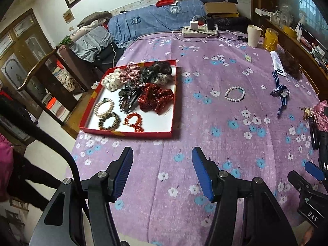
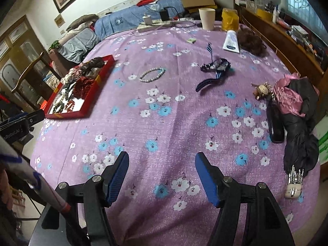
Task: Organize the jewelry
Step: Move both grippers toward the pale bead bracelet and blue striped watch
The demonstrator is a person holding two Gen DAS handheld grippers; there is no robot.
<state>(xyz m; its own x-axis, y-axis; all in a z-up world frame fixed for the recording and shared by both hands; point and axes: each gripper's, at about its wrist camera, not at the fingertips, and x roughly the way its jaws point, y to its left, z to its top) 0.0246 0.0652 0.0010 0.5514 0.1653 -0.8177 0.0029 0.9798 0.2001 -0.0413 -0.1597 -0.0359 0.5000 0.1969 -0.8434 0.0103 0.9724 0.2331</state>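
Observation:
A red tray [image 1: 131, 134] with a white floor sits on the purple flowered cloth at the left; it holds scrunchies, black hair clips and three bead bracelets. It also shows in the right wrist view [image 2: 67, 114]. A white pearl bracelet [image 1: 235, 94] [image 2: 152, 74] lies loose on the cloth, right of the tray. A blue striped watch [image 1: 281, 93] [image 2: 215, 69] lies further right. My left gripper [image 1: 162, 172] is open and empty above the cloth, near the tray's front edge. My right gripper [image 2: 162, 178] is open and empty over the cloth's near edge.
A folded dark and pink umbrella [image 2: 297, 123], a keyring toy [image 2: 261, 91] and a dark case [image 2: 275, 121] lie at the right. A white cup [image 2: 207, 19], yellow bag, white tube [image 2: 231, 41], brown hairpiece and power strip [image 1: 199, 31] stand at the back. A wooden chair [image 1: 49, 82] stands left.

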